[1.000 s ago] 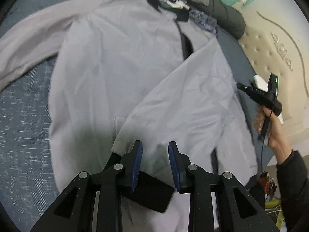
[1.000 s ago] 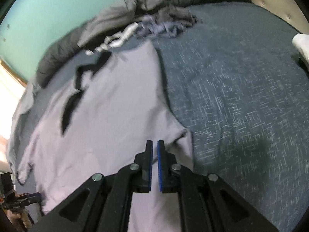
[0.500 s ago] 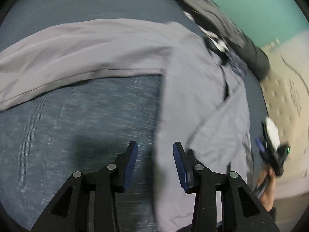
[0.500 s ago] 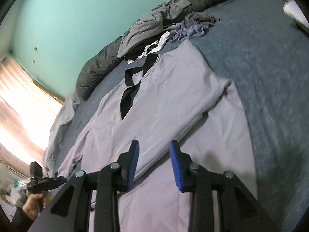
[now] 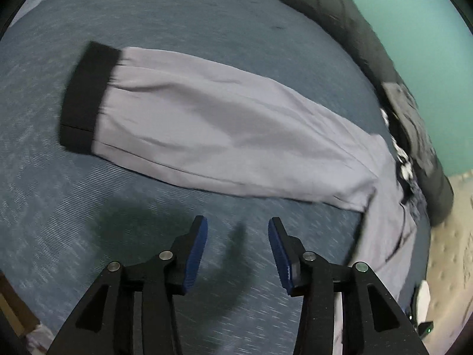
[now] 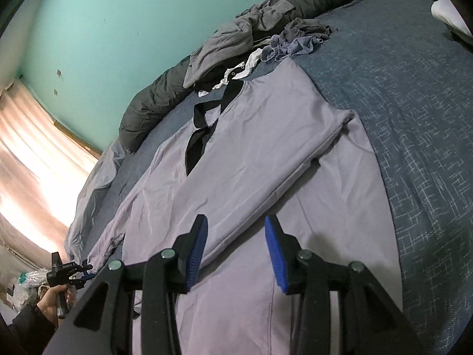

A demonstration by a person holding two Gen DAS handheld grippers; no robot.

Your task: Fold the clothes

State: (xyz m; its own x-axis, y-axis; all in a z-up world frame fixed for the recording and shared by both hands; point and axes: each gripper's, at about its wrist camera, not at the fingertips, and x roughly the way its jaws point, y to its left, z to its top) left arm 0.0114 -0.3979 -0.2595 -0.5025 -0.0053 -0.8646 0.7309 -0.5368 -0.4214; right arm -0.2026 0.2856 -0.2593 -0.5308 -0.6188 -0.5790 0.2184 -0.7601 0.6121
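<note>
Sleeve-folding is judged to be the step in hand: on the lilac top (image 6: 254,159) one side is already laid across the body, while the other sleeve (image 5: 224,145) is stretched out flat on the bed (image 5: 177,29) and not yet brought in.

Nearest in the left wrist view, the left hand-held gripper (image 5: 238,251) is seen spread, its jaws having just been opening, with nothing between the blue pads; only bare blue bedcover and the gripper's shadow lie beneath it. Just beyond the fingertips, the outstretched sleeve runs across the view, its black cuff (image 5: 85,97) at the far left and its shoulder end at the right, where it joins the body. The sleeve is apart from the pads, not touched.

In the right wrist view, the right hand-held gripper (image 6: 235,247) is likewise parted, its jaws having just been opening, and nothing is pinched; the body of the top is spread directly under and beyond it, the edge of the folded-over layer passing between the fingertips. Farther off, the black neckline (image 6: 204,127) is seen, then a heap of grey clothes (image 6: 236,47) against the far wall.

The next move is judged to call for the left hand-held gripper to be carried toward the cuff, closed on it, and the sleeve drawn across onto the body.
</note>
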